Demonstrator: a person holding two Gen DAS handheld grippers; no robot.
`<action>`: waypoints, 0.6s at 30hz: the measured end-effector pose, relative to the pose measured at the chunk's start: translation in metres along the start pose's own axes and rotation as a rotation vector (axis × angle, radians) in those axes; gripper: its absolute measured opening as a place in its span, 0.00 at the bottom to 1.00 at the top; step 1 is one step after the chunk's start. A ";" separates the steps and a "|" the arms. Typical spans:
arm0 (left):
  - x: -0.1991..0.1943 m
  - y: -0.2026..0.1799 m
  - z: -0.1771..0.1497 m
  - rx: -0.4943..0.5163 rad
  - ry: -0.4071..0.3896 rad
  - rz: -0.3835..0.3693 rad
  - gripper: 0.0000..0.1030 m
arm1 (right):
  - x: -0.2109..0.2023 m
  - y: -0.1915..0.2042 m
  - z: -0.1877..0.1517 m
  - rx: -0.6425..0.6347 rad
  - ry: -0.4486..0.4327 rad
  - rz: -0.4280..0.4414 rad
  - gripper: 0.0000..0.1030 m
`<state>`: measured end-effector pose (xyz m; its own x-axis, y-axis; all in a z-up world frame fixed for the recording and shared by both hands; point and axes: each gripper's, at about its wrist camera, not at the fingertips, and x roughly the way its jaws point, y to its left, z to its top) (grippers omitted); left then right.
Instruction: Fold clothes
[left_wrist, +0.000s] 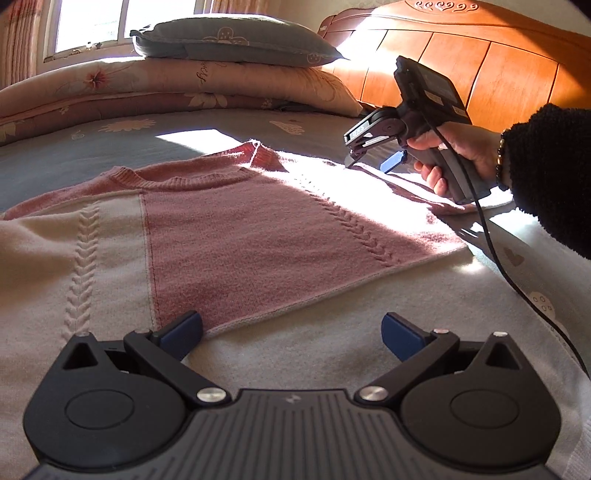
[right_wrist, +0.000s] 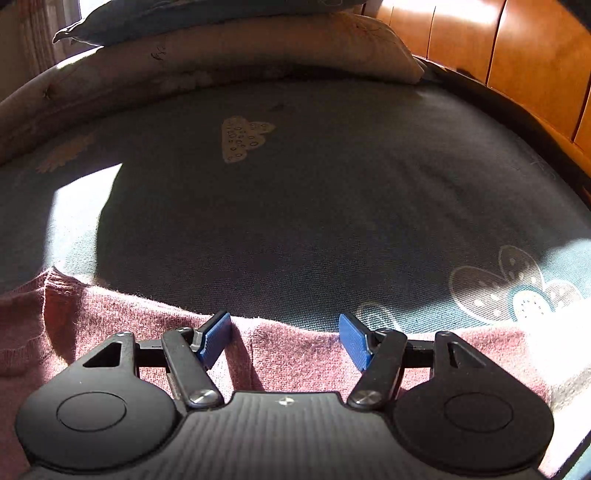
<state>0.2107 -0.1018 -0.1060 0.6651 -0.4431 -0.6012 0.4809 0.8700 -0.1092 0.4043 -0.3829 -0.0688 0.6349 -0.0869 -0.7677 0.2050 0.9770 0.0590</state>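
Note:
A pink and cream knit sweater (left_wrist: 236, 236) lies flat on the bed, neckline toward the pillows, with one pink panel folded diagonally over the cream part. My left gripper (left_wrist: 291, 332) hovers open just above the cream fabric near the folded panel's lower edge. In the left wrist view a hand holds my right gripper (left_wrist: 369, 155) low at the sweater's far right edge. In the right wrist view that gripper (right_wrist: 284, 338) stands open over the pink fabric (right_wrist: 288, 358), at its edge with the sheet, nothing between its blue pads (right_wrist: 216, 338).
The blue-grey patterned bedsheet (right_wrist: 314, 192) stretches beyond the sweater. A folded floral quilt (left_wrist: 177, 85) with a grey pillow (left_wrist: 236, 40) on top lies at the back. An orange wooden headboard (left_wrist: 480, 62) runs along the right. A black cable (left_wrist: 495, 251) trails from the right gripper.

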 end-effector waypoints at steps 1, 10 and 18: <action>0.000 -0.002 0.000 0.011 0.002 0.006 0.99 | -0.004 0.004 0.000 -0.008 0.007 0.012 0.67; 0.002 -0.005 -0.001 0.032 0.011 0.022 0.99 | -0.039 0.038 -0.001 -0.076 0.075 0.116 0.69; 0.001 -0.002 -0.001 0.015 0.006 0.006 0.99 | 0.005 0.068 -0.008 -0.133 0.052 0.052 0.78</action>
<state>0.2099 -0.1037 -0.1076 0.6642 -0.4368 -0.6066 0.4858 0.8690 -0.0938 0.4157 -0.3150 -0.0734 0.6019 -0.0283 -0.7981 0.0703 0.9974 0.0176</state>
